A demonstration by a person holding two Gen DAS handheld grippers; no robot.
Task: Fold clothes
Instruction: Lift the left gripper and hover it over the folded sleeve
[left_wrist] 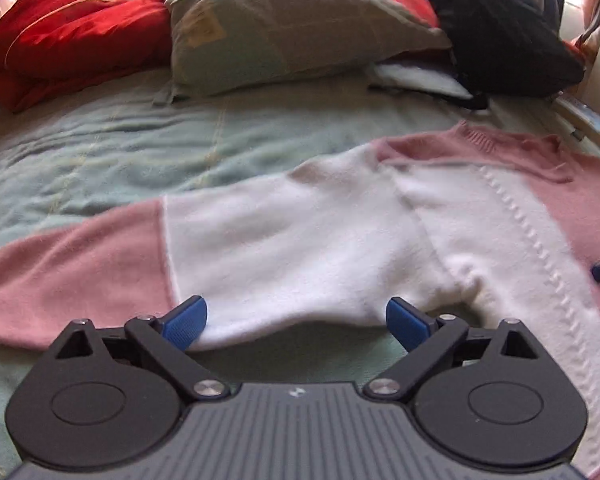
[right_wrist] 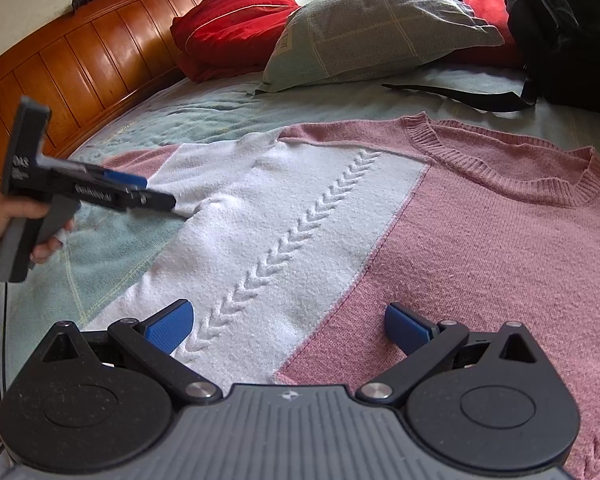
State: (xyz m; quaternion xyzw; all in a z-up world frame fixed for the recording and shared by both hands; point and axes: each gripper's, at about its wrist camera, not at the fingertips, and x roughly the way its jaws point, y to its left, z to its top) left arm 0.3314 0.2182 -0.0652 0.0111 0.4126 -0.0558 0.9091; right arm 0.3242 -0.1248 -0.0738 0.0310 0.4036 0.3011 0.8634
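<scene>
- A bed fills both views, covered by a pale green blanket (left_wrist: 100, 152) with faint stitched lines.
- In the right wrist view a polished wooden headboard (right_wrist: 72, 68) curves along the left side of the bed.
- At the far end lie a red cushion (right_wrist: 236, 20) and a grey-green pillow (right_wrist: 380, 20); more red fabric shows behind the pillow.
- A black bag (right_wrist: 568, 24) sits at the far right, with a black strap (right_wrist: 460, 94) trailing onto the blanket.
- A pink and white sweater (right_wrist: 480, 248) lies spread flat on the blanket, neckline toward the pillow and one sleeve (left_wrist: 180, 248) stretched out sideways.
- The sleeve is white near the shoulder and pink toward the cuff; a raised arrow-like knit line runs down the white panel of the body.
- The left gripper (left_wrist: 296, 322) has its blue fingers spread wide, one on each side of the sleeve's white part at its near edge, close to the armpit fold. It holds nothing.
- In the right wrist view the left gripper (right_wrist: 156, 196) is seen from the side, held in a hand (right_wrist: 32, 224) with a fluffy white cuff, its tip at the sleeve's edge.
- The right gripper (right_wrist: 288, 328) is also wide open, low over the sweater's body, straddling the seam where white meets pink. Whether its fingers touch the knit cannot be told.
</scene>
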